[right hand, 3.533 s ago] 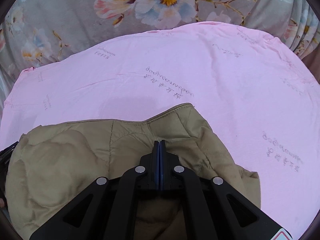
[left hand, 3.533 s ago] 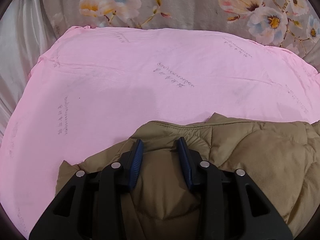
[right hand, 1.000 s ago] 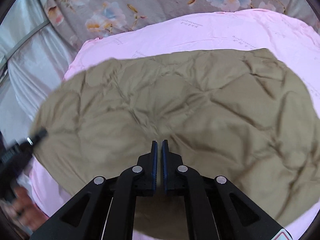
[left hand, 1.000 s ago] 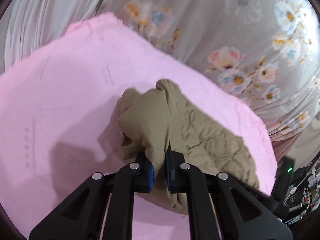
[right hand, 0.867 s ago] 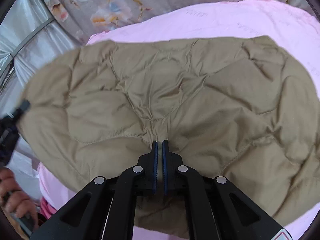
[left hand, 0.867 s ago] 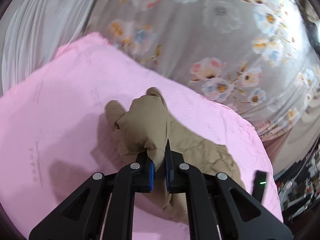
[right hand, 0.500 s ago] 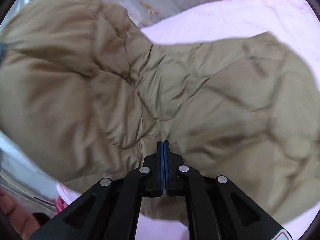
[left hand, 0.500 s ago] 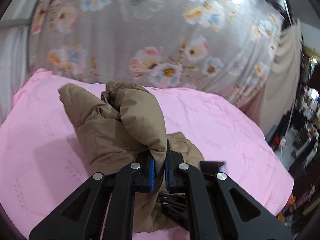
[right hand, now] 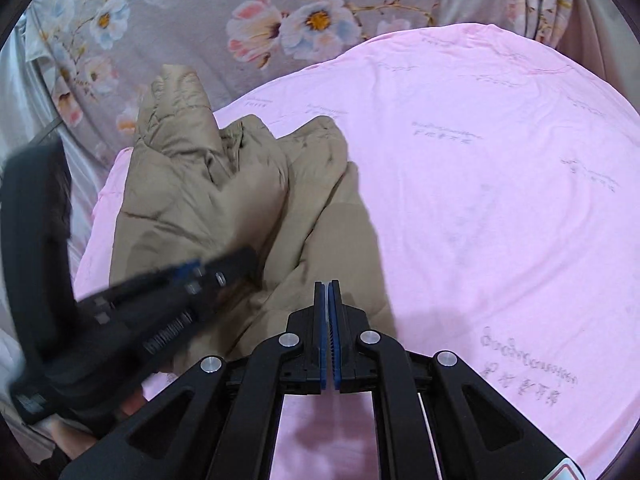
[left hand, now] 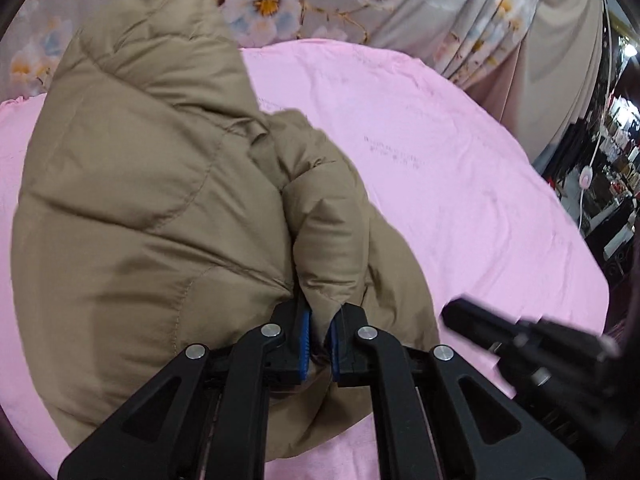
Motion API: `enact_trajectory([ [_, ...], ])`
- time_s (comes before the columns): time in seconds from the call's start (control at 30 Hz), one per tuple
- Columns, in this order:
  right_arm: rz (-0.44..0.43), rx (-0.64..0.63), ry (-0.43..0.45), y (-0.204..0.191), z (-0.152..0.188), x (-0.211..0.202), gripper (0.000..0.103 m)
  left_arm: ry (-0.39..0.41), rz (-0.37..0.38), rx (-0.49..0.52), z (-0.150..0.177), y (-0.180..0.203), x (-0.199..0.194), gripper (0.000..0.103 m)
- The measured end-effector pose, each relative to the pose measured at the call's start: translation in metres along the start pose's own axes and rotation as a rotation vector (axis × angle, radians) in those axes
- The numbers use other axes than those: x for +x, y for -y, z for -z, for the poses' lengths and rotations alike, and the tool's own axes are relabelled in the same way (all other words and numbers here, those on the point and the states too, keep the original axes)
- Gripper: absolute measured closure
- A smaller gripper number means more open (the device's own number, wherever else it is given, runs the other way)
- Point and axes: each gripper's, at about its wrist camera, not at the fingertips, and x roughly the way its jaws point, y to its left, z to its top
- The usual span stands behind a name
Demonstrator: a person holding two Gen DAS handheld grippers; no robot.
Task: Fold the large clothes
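A tan puffer jacket (left hand: pixel 152 208) lies bunched on the pink sheet (left hand: pixel 460 168). In the left wrist view it fills the left half, and my left gripper (left hand: pixel 318 322) is shut on a thick fold of it. In the right wrist view the jacket (right hand: pixel 240 200) is heaped at left. My right gripper (right hand: pixel 330 286) has its blue pads together at the jacket's near right edge, a thin pale strip between them. The left gripper (right hand: pixel 192 272) shows blurred close beside it on the left. The right gripper (left hand: pixel 520 340) appears blurred at lower right, its tip at the jacket's hem.
A grey floral curtain (right hand: pixel 280 20) hangs behind the bed. A plain beige drape (left hand: pixel 560 60) and a dark, cluttered room (left hand: pixel 612 168) lie to the right. Bare pink sheet (right hand: pixel 500 200) spreads right of the jacket. A hand (right hand: pixel 132 404) shows at lower left.
The jacket was spread wide between the grippers. My left gripper has swung its fold across beside the right gripper, so the jacket now lies doubled in a heap at the left.
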Motion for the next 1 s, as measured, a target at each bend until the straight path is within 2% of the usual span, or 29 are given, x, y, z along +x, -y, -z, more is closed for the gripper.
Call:
enact_trajectory([
  [0.1,-0.034,-0.009,0.041,-0.004,-0.023,-0.003,0.096,-0.004,0.0,0.007,0.008,0.002,0.001,0.097],
  [0.2,-0.119,-0.06,0.066,-0.028,-0.068,-0.003,0.091,-0.006,0.02,-0.014,0.012,-0.002,0.0,0.097],
  [0.23,-0.169,-0.082,0.058,-0.039,-0.085,0.002,0.084,-0.004,0.025,-0.015,0.014,-0.003,-0.001,0.097],
  [0.27,-0.2,-0.093,0.052,-0.046,-0.098,0.008,0.058,-0.002,0.027,-0.017,0.016,-0.003,-0.002,0.097],
  [0.3,-0.216,-0.103,0.046,-0.055,-0.113,0.018,0.038,0.0,0.031,-0.021,0.017,-0.003,-0.002,0.097],
  [0.33,-0.214,-0.116,0.027,-0.063,-0.124,0.028,0.037,0.003,0.033,-0.02,0.017,-0.002,-0.003,0.097],
  [0.47,-0.273,-0.155,-0.089,-0.096,-0.14,0.071,0.038,0.025,0.025,-0.006,0.019,-0.002,-0.011,0.095],
  [0.53,-0.252,-0.196,-0.139,-0.108,-0.137,0.091,0.051,0.028,0.036,0.002,0.02,-0.004,-0.017,0.094],
  [0.57,-0.254,-0.202,-0.158,-0.109,-0.133,0.095,0.077,0.031,0.046,0.003,0.02,-0.006,-0.021,0.091],
  [0.6,-0.251,-0.195,-0.163,-0.108,-0.132,0.097,0.087,0.031,0.064,0.001,0.02,-0.009,-0.028,0.087],
  [0.67,-0.263,-0.173,-0.138,-0.1,-0.132,0.09,0.095,0.036,0.11,-0.009,0.02,-0.016,-0.041,0.083],
  [0.7,-0.255,-0.163,-0.117,-0.095,-0.133,0.083,0.096,0.046,0.129,-0.02,0.018,-0.019,-0.05,0.076],
  [0.77,-0.214,-0.134,-0.067,-0.078,-0.137,0.067,0.097,0.096,0.153,-0.044,0.017,-0.032,-0.074,0.068],
  [0.83,-0.167,-0.121,-0.031,-0.063,-0.137,0.056,0.097,0.148,0.142,-0.063,0.012,-0.045,-0.092,0.067],
  [0.93,-0.108,-0.084,-0.011,-0.041,-0.126,0.046,0.097,0.213,0.037,-0.098,-0.01,-0.067,-0.104,0.067],
  [1.0,-0.1,-0.05,-0.011,-0.029,-0.117,0.044,0.097,0.238,-0.068,-0.131,-0.03,-0.084,-0.097,0.067],
])
